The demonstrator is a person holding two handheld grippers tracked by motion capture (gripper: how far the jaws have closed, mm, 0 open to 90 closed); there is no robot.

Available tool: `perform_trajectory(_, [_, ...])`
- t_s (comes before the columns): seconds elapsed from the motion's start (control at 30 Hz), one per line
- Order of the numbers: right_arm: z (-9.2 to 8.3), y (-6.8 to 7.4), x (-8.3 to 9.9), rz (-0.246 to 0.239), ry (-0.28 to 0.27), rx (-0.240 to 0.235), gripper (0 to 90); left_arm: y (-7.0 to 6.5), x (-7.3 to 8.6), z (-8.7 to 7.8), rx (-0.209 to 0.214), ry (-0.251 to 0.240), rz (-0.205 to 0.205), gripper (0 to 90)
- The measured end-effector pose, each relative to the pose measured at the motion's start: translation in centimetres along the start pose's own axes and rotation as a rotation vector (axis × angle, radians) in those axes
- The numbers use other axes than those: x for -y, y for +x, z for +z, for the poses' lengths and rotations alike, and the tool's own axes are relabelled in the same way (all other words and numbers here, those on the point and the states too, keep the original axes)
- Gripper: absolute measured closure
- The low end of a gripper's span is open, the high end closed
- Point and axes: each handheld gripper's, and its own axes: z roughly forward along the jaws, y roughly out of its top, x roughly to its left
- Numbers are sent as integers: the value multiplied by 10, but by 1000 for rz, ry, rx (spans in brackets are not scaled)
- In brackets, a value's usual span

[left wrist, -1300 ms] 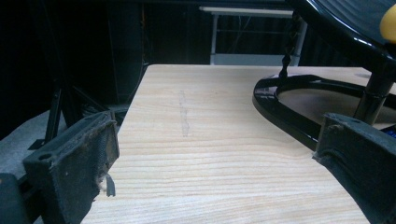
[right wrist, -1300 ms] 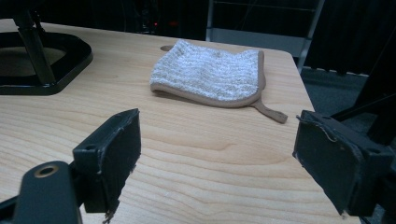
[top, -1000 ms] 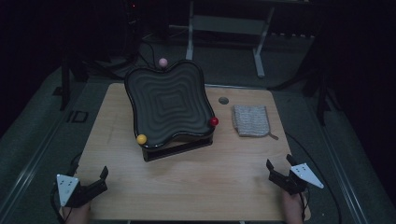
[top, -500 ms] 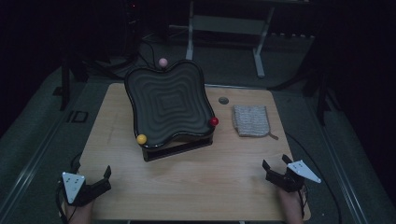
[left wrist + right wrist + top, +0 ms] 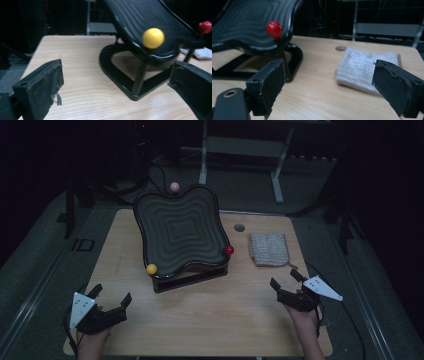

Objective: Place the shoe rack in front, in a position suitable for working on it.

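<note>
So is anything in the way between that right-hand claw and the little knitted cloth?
Nothing visible. The right gripper sits open just short of the knitted cloth, with bare table between them. The black tray stands off to its left.

Wooden table (image 5: 200, 320): black tray stand (image 5: 192, 277), knitted cloth (image 5: 268, 249).

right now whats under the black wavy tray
A black stand holds the tray tilted above the wooden table, with bare wood showing through the stand's open front. The tray covers the stand's back part.
</note>
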Motion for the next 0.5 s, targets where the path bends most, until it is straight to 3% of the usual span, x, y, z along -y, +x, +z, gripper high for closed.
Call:
perform_trajectory(0.1, [5,6,-11,-24,-32,-16,110,-6,-10,5,28,-4,18,0])
perform_trajectory(0.17, [7,9,-15,-39,-35,-16,112,-8,-14,7,34,-9,17,0])
perform_trajectory(0.2, [14,14,-23,-51,-25,-45,136,-11,-23,12,66,-13,8,0])
perform_trajectory(0.23, [14,14,-23,-51,-25,-45,136,-11,-23,12,66,-13,8,0])
perform_trajectory(0.3, [23,22,-32,-77,-20,-78,144,-18,-35,22,94,-6,31,0])
perform_trajectory(0.43, [39,37,-43,-140,-29,-101,152,-30,-47,37,112,5,109,0])
perform_trajectory(0.5, [46,41,-46,-141,-35,-112,189,-32,-49,40,121,7,123,0])
